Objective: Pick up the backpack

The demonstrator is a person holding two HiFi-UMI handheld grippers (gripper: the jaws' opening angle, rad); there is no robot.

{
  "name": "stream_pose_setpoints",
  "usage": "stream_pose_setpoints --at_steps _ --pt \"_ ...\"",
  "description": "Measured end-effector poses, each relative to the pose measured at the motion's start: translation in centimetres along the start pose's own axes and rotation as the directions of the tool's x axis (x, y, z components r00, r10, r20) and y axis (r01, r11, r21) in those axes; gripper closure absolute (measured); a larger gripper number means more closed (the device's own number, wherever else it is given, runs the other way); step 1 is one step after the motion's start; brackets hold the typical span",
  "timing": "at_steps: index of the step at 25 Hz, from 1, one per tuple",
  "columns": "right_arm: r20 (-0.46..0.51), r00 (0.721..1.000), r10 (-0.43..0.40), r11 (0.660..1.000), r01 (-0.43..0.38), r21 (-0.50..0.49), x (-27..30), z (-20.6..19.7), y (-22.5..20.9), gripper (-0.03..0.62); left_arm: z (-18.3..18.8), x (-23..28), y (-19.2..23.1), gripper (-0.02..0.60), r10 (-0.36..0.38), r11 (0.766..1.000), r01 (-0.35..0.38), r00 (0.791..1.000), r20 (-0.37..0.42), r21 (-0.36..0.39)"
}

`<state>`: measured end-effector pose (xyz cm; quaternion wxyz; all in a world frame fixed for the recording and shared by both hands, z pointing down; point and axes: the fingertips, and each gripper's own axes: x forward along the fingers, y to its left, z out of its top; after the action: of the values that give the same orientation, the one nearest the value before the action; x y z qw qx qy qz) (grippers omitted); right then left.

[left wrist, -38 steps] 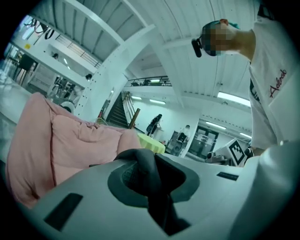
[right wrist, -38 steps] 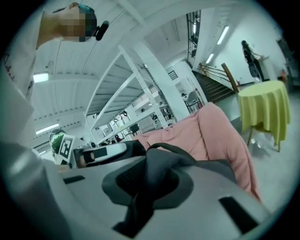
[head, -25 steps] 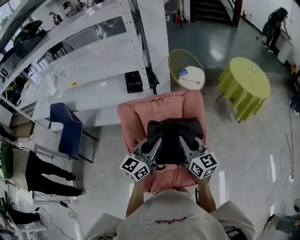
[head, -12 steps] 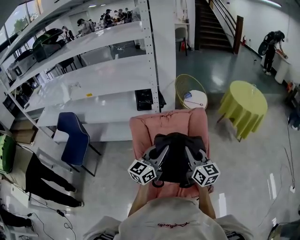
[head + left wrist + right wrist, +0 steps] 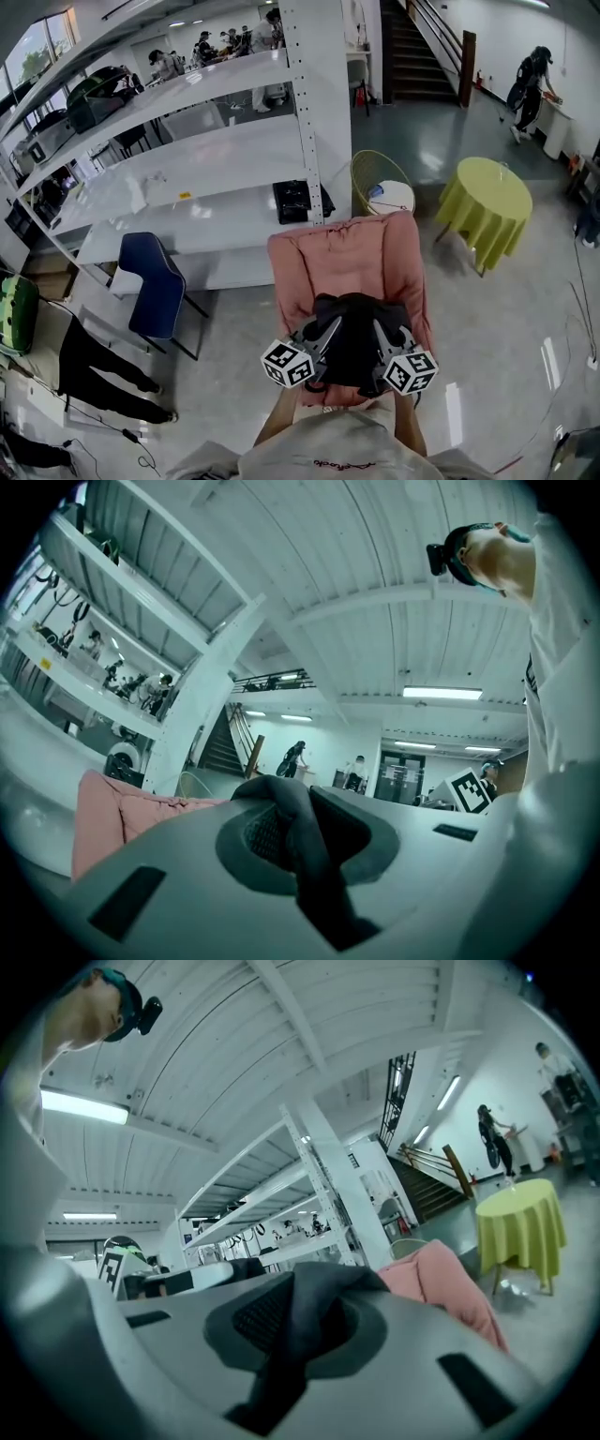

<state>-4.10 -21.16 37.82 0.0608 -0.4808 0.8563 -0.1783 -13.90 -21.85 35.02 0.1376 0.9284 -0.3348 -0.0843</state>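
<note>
The black backpack (image 5: 355,341) hangs between my two grippers, just above the front of the pink armchair's (image 5: 349,261) seat. My left gripper (image 5: 323,336) is shut on its left side and my right gripper (image 5: 384,339) on its right side. In the left gripper view the left gripper (image 5: 292,829) pinches a fold of the backpack's dark fabric (image 5: 309,869). The right gripper (image 5: 302,1309) in its own view is clamped the same way on the backpack's black fabric (image 5: 323,1288). The pads are hidden under the cloth.
White shelving (image 5: 187,141) stands behind the armchair. A blue chair (image 5: 153,286) is at the left, a wire basket chair (image 5: 377,183) and a yellow-clothed round table (image 5: 486,200) at the right. A person in black (image 5: 94,361) is on the floor at the left; stairs rise far back.
Both grippers and the backpack have drawn back toward me, from over the armchair's seat to its front edge. The shelving and chair now look farther off. Both grips are unchanged.
</note>
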Motion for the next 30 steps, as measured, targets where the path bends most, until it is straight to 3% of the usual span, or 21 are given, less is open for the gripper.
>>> stream_pose_setpoints --at_steps 5,16,30 --pt "-0.007 1.000 0.021 1.000 -0.021 0.007 -2.6 -0.2 0.4 0.542 -0.6 -1.0 -2.8 0.535 0.015 1.000 -0.015 1.000 0.002 0.009" --pt "-0.028 0.992 0.125 0.989 -0.127 -0.075 -10.3 0.5 2.0 0.542 -1.8 -4.2 -11.0 0.535 0.100 0.994 -0.102 0.993 0.069 0.031" --pt "-0.080 0.987 0.141 0.988 -0.146 -0.052 -19.2 -1.7 4.6 0.542 -4.6 -8.8 -19.0 0.535 0.154 0.988 -0.154 0.985 0.075 -0.005"
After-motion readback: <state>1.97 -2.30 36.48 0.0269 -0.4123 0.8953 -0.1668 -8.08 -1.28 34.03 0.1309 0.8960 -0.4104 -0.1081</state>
